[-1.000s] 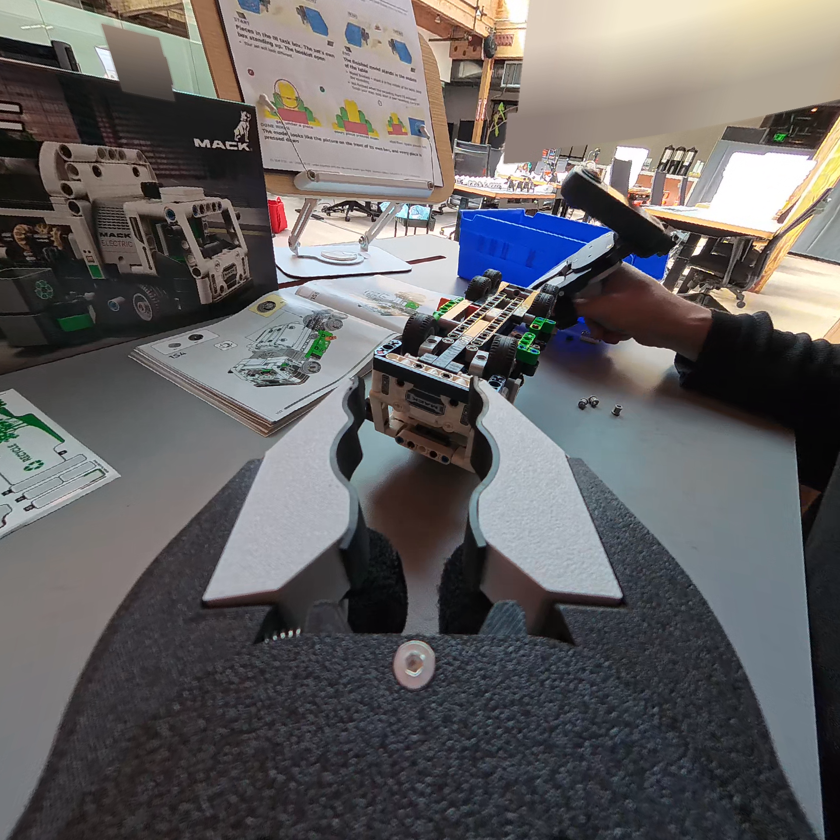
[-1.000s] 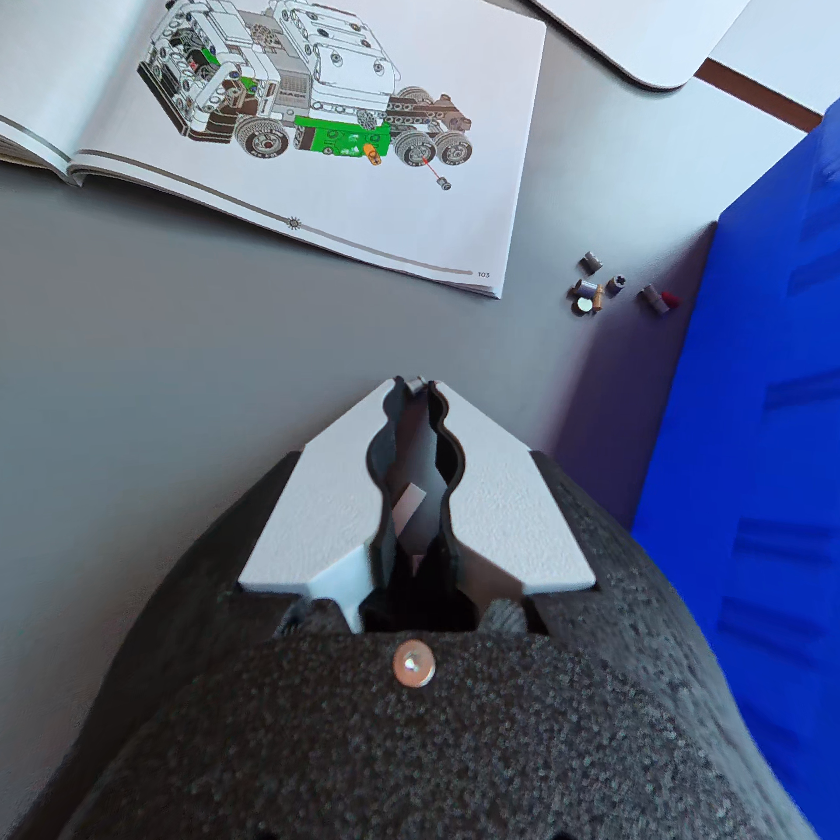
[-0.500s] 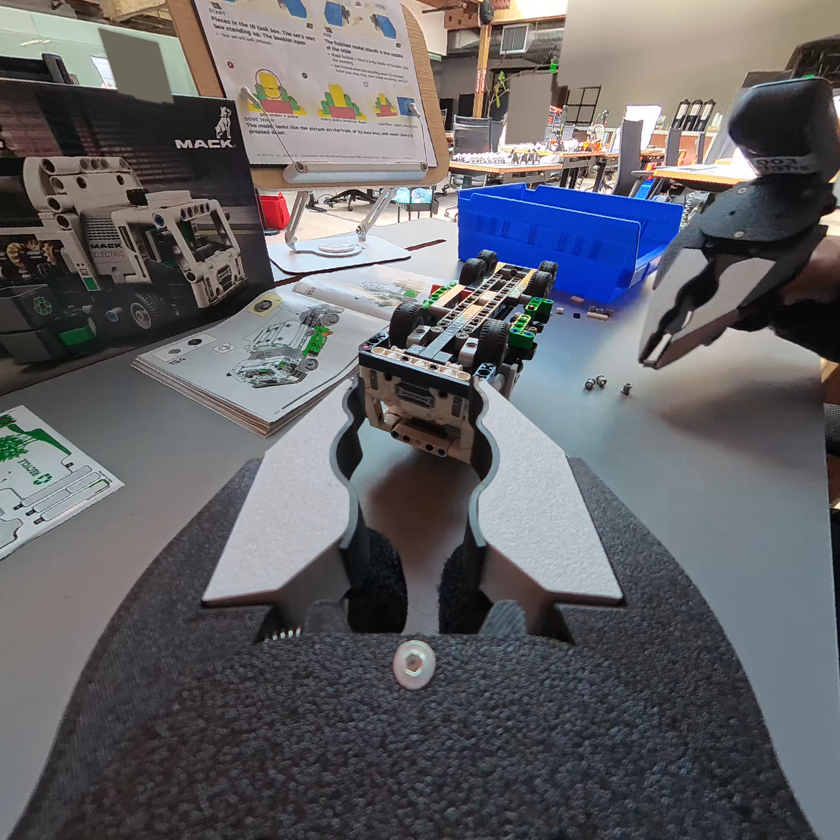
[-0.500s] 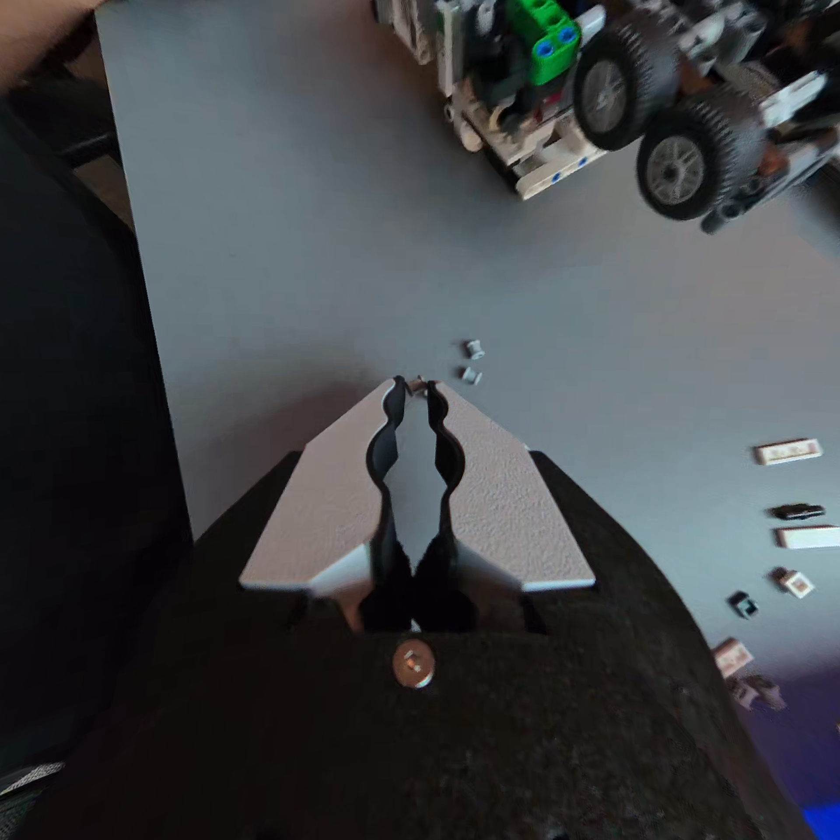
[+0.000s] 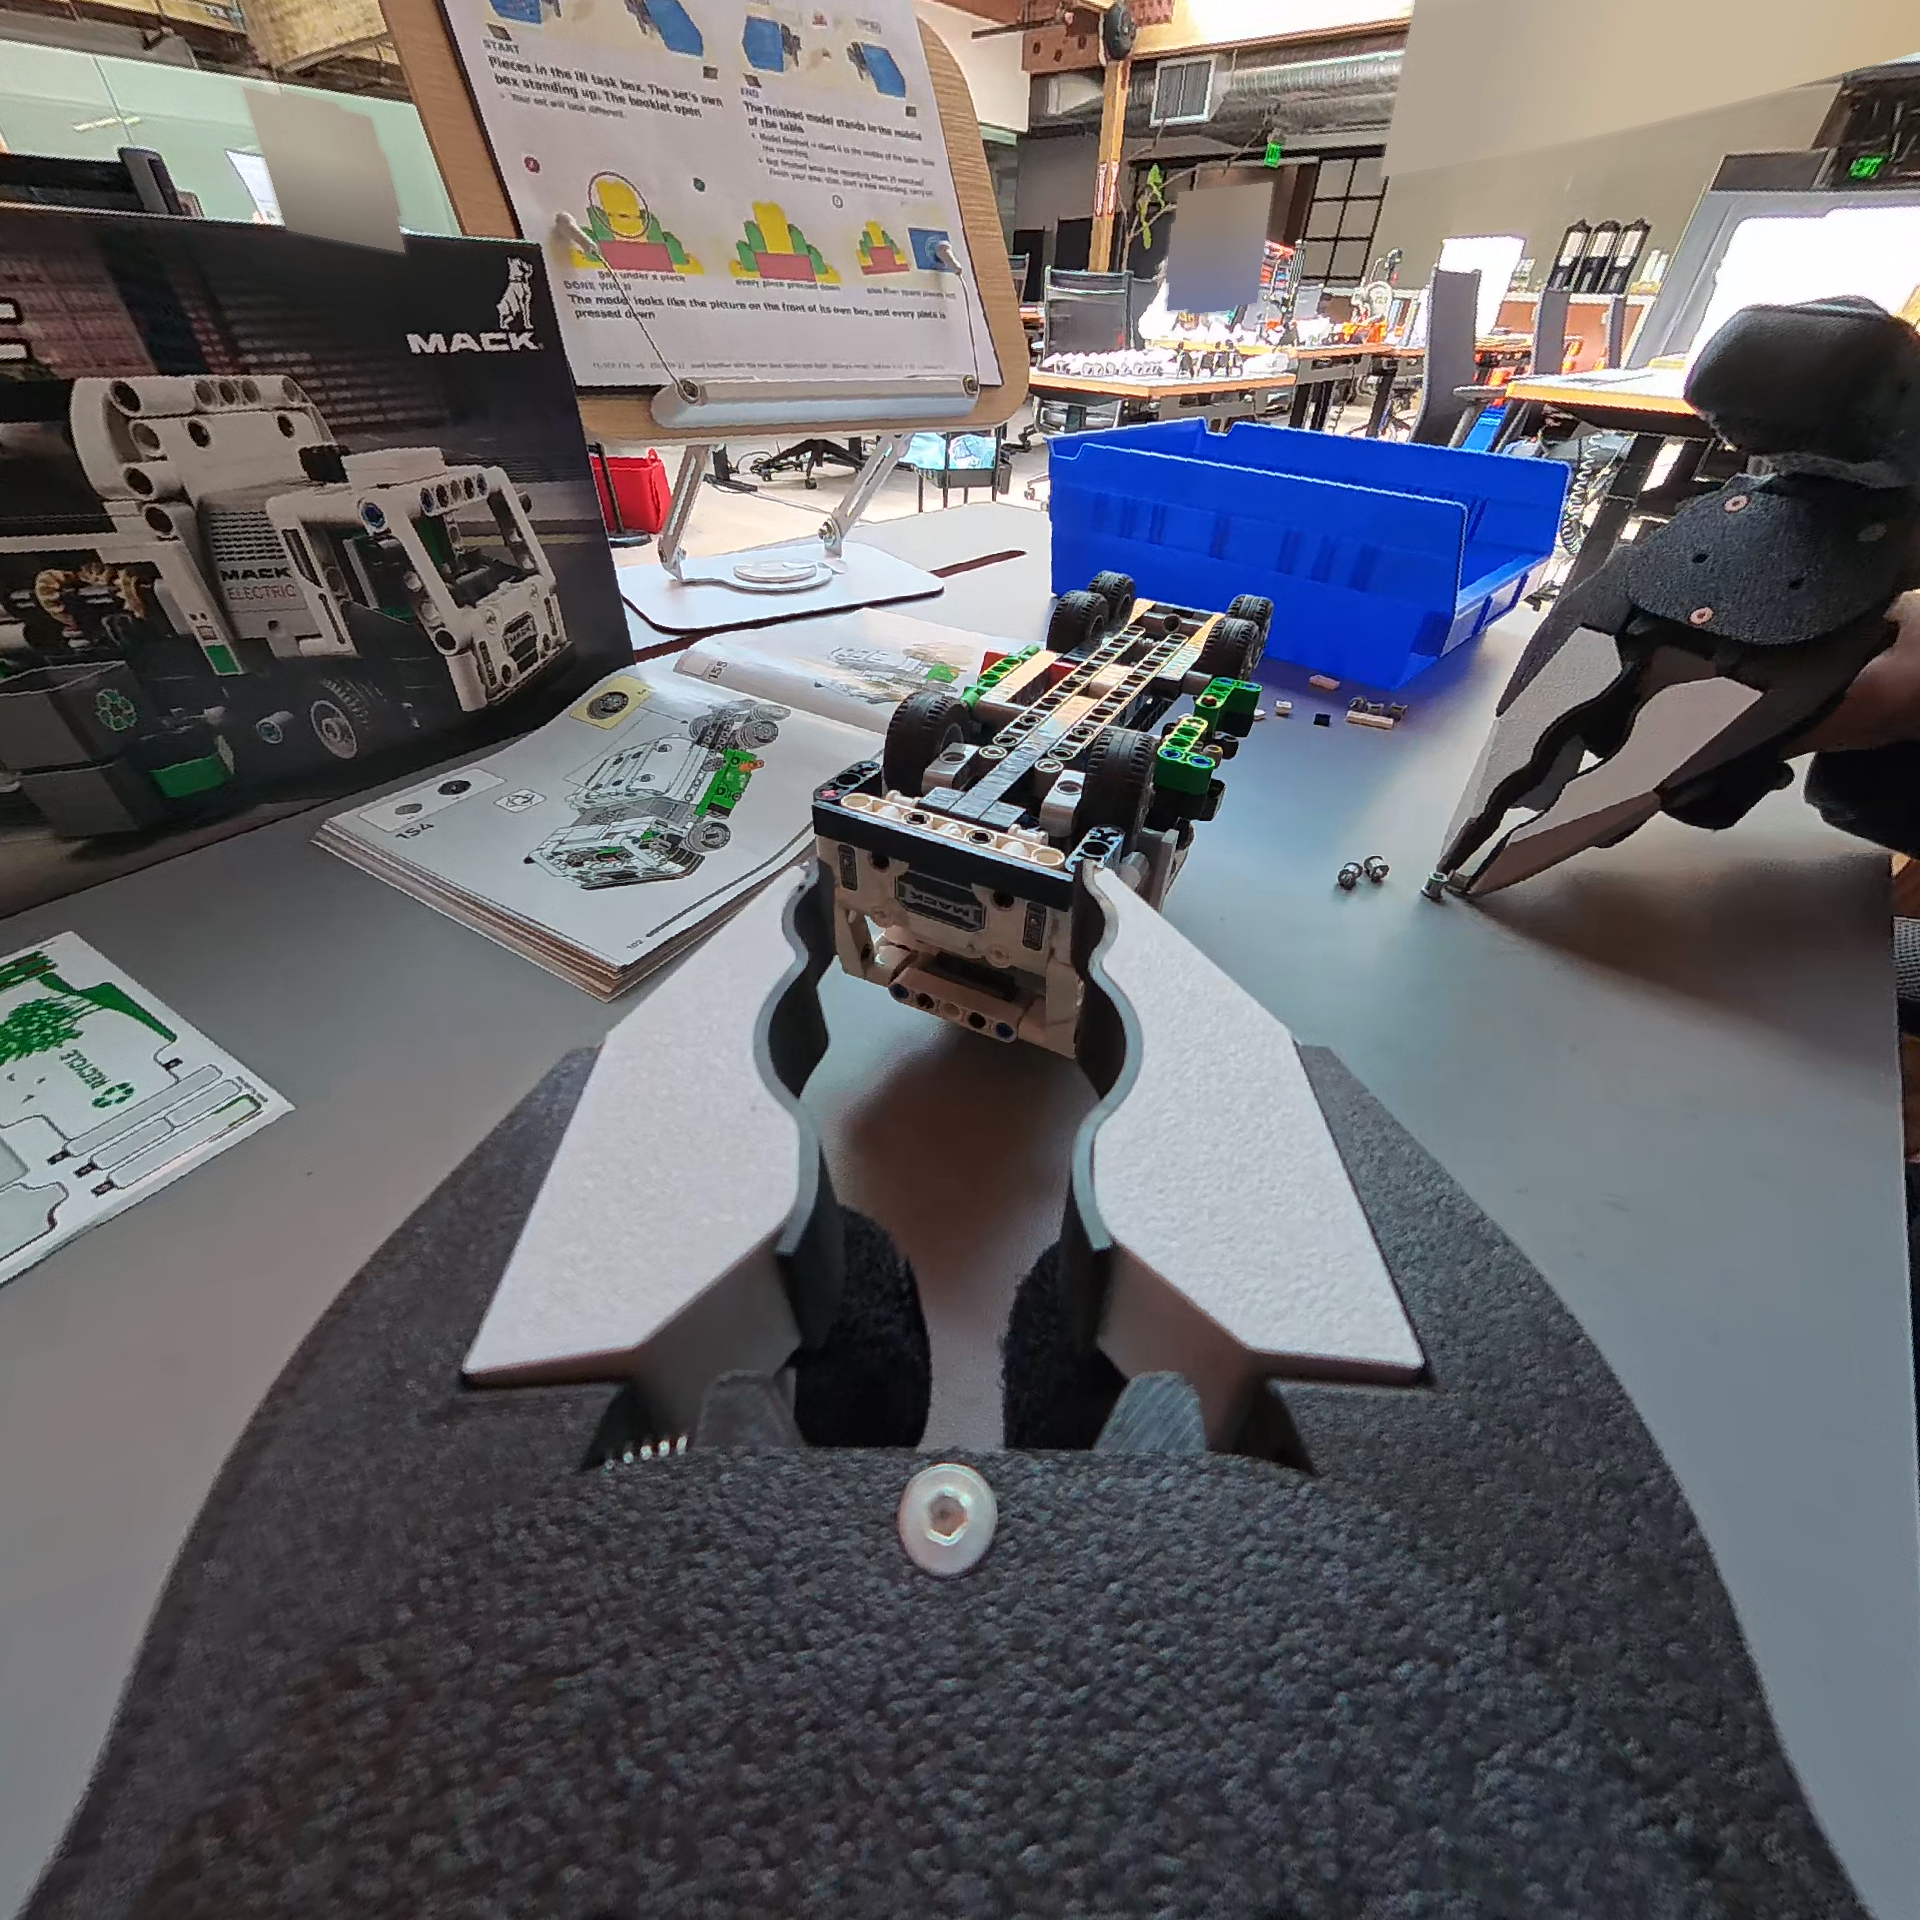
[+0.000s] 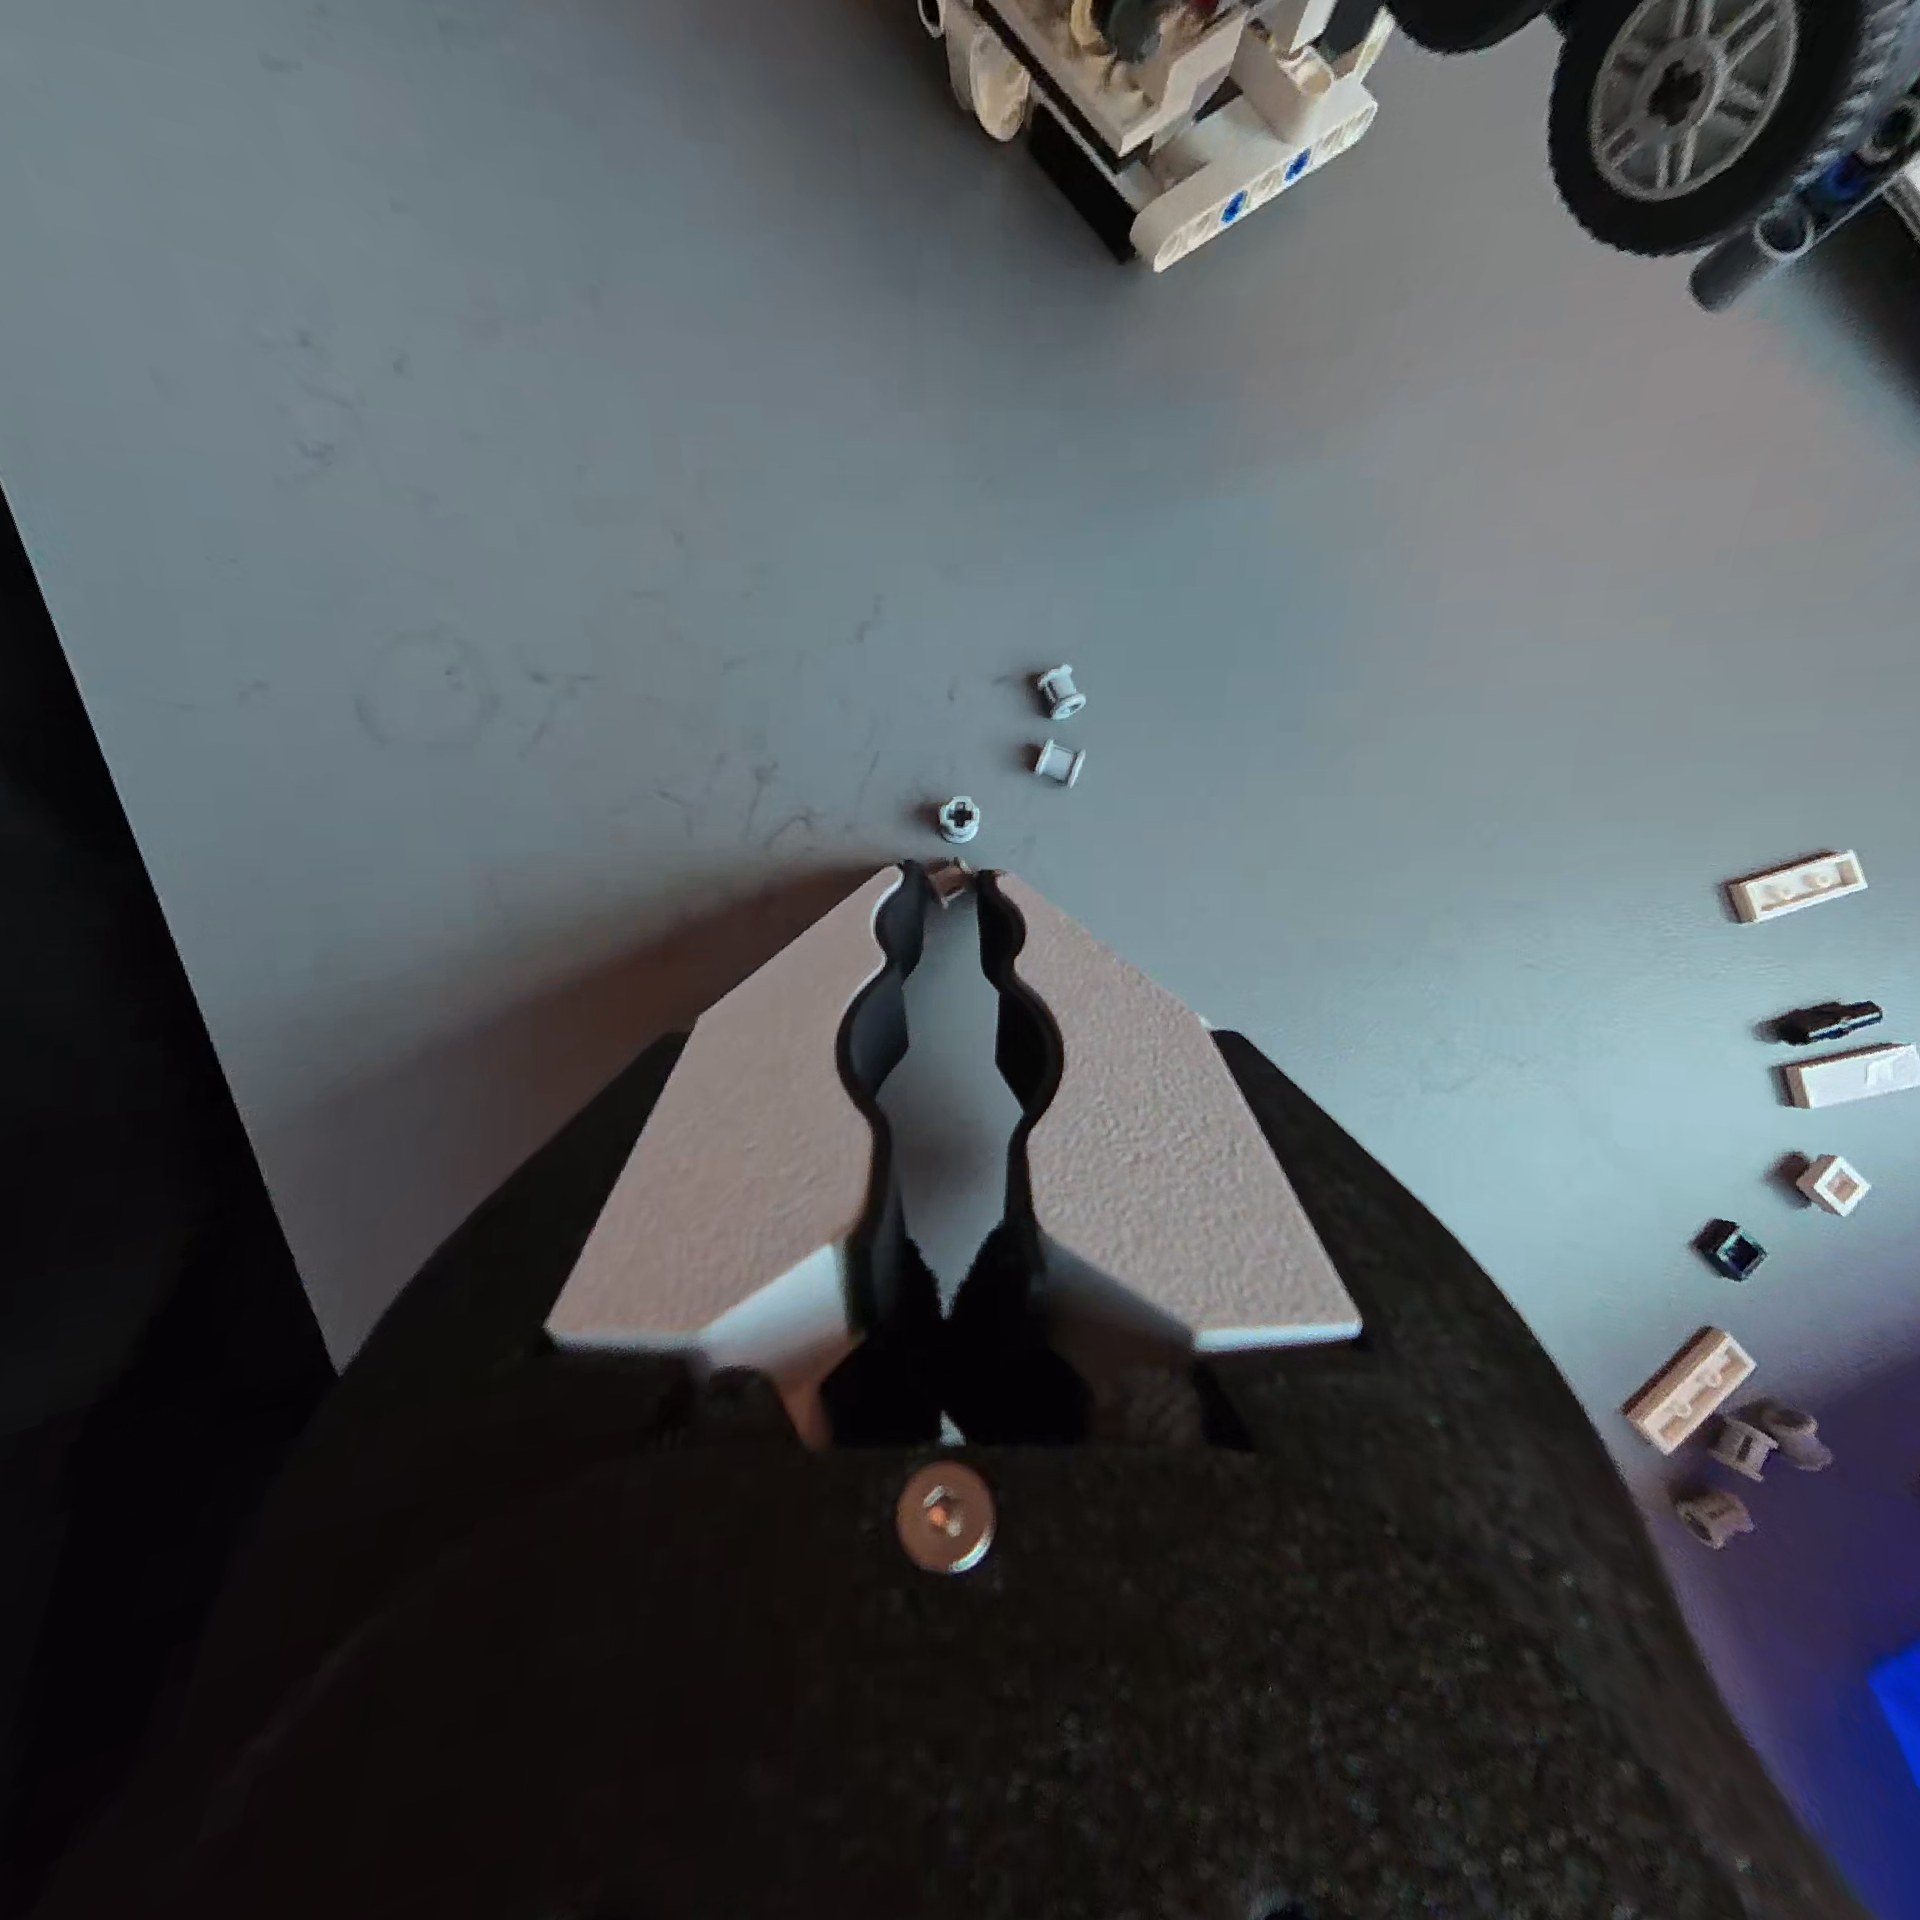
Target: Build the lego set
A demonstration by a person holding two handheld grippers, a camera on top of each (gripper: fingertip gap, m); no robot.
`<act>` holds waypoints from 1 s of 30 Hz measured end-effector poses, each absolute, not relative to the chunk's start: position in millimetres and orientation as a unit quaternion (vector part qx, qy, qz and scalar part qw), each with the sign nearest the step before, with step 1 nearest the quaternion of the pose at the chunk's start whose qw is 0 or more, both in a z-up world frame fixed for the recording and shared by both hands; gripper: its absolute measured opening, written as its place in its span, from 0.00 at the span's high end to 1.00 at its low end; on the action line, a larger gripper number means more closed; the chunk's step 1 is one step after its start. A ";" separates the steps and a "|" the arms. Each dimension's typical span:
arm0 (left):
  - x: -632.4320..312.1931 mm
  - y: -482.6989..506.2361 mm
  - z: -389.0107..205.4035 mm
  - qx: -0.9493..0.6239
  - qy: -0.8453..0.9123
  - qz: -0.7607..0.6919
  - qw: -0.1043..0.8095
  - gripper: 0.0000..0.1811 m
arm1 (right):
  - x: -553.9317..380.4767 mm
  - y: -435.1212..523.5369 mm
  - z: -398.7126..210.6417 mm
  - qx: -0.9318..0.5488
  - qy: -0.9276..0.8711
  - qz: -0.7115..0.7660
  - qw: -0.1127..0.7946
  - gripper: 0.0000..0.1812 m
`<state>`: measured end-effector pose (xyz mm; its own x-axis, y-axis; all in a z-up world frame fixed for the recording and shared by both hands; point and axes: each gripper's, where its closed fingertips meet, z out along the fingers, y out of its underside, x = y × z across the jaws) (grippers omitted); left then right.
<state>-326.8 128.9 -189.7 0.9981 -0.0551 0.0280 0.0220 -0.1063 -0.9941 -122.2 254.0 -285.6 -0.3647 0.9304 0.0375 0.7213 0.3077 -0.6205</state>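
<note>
The lego truck chassis (image 5: pixel 1049 748) lies upside down, wheels up, on the grey table (image 5: pixel 1558 1143). My left gripper (image 5: pixel 951 935) is shut on its front end. My right gripper (image 6: pixel 945 883) points down at the table, right of the chassis. Its tips are almost closed on a small tan piece (image 6: pixel 948 883). It also shows at the right of the left wrist view (image 5: pixel 1455 883), tips touching the table. Three small grey bushes (image 6: pixel 958 818) lie just beyond its tips. The chassis front and a wheel (image 6: pixel 1683 114) show at the top of the right wrist view.
A blue bin (image 5: pixel 1299 540) stands behind the chassis, with loose small pieces (image 6: pixel 1797 883) in front of it. The open instruction booklet (image 5: pixel 623 810), the set's box (image 5: pixel 260 520), a sticker sheet (image 5: pixel 94 1091) and a document stand (image 5: pixel 769 312) are at the left and back. The left gripper's tips are roughly 25 cm from the right gripper's. From my right tips it is roughly 12 cm to the wheel (image 6: pixel 1683 114); from my left, 20 cm.
My right gripper has swung from the bin side, over the chassis, down to the table by the grey bushes. My left gripper has kept its hold on the chassis.
</note>
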 end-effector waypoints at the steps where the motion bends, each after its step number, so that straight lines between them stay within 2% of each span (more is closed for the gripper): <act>1: -326.8 128.9 -189.7 -0.743 0.011 -0.029 0.668 0.76 | -122.7 255.4 -284.7 -0.530 -0.780 0.264 0.205 0.93; 3: -327.2 128.8 -189.4 -0.743 0.010 -0.031 0.669 0.76 | -123.2 259.4 -277.9 -0.537 -0.766 0.278 0.220 0.87; 6: -328.0 128.5 -188.8 -0.741 0.007 -0.035 0.670 0.76 | -120.4 299.1 -261.0 -0.584 -0.700 0.278 0.302 0.87; 10: -327.5 129.0 -189.6 -0.743 0.008 -0.036 0.668 0.76 | -85.4 396.9 -256.0 -0.709 -0.538 0.194 0.412 0.87; 15: -328.1 129.3 -189.8 -0.744 0.005 -0.043 0.667 0.76 | -56.1 430.5 -274.9 -0.768 -0.480 0.154 0.396 0.90; 24: -330.6 128.8 -188.8 -0.741 -0.005 -0.056 0.669 0.76 | -64.4 430.3 -283.2 -0.771 -0.489 0.156 0.377 0.96; 30: -329.4 128.5 -188.8 -0.741 -0.001 -0.053 0.669 0.76 | -67.3 428.2 -280.9 -0.759 -0.501 0.153 0.386 0.97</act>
